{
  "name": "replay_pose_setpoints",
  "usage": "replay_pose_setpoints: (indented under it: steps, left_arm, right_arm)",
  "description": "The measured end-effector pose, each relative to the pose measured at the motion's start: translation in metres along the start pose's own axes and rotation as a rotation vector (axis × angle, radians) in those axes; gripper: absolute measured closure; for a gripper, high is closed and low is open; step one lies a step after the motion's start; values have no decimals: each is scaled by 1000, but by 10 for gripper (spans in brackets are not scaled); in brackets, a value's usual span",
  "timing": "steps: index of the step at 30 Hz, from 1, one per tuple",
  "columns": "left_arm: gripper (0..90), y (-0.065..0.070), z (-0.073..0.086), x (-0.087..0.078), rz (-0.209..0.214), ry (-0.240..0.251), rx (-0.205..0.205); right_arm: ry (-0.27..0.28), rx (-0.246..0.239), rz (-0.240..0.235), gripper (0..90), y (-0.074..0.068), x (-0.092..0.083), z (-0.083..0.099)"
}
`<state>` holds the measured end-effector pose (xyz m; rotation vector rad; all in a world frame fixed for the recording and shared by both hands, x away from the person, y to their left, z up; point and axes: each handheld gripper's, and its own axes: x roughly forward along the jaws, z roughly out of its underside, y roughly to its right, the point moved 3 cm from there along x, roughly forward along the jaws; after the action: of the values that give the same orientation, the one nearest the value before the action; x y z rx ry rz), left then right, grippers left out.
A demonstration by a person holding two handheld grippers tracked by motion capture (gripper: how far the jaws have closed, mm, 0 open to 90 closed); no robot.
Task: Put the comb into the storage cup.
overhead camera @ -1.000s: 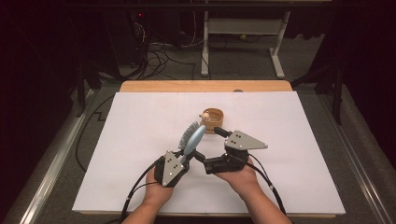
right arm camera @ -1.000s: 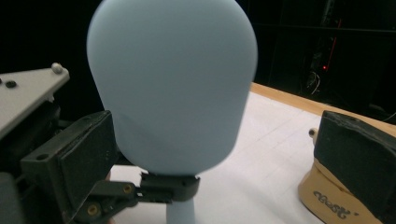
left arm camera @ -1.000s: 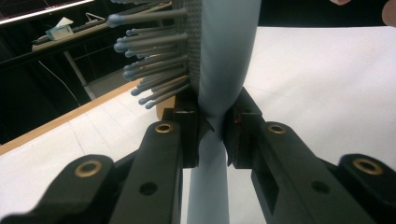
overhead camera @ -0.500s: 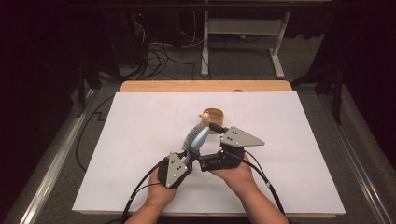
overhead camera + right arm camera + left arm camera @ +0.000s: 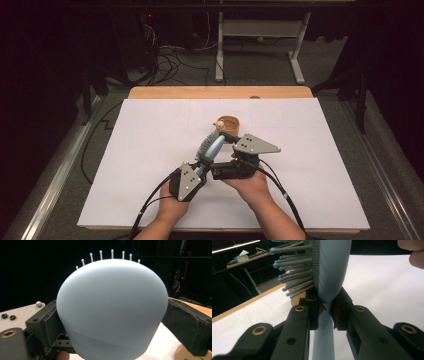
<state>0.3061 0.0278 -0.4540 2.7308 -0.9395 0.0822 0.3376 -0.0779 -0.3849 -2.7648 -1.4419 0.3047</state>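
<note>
Above the middle of the white table [image 5: 125, 165], the left gripper [image 5: 200, 167] is clamped on the handle of the pale blue hairbrush [image 5: 214, 146], while the right gripper [image 5: 224, 159], whose jaws have just been closing, has them wide on both sides of the brush head, just in front of a small wooden bowl [image 5: 230, 123].

Since a second ago the right gripper [image 5: 220, 170] has swung in from beside the wooden bowl [image 5: 229, 123] toward the table's near edge, its jaws closing slightly around the pale blue hairbrush [image 5: 214, 146] head, while that brush has tipped a little nearer the same edge.
</note>
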Motion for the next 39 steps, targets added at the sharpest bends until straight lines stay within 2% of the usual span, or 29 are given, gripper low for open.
replay_pose_setpoints:
  steps: [12,39]
  left_arm:
    - [776,0,-1,1,-7,6,-2]
    - [762,3,-2,0,22,6,-27]
  right_arm:
    - [3,17,-26,185,-1,0,0]
    - [-14,2,14,204,-5,-3,-2]
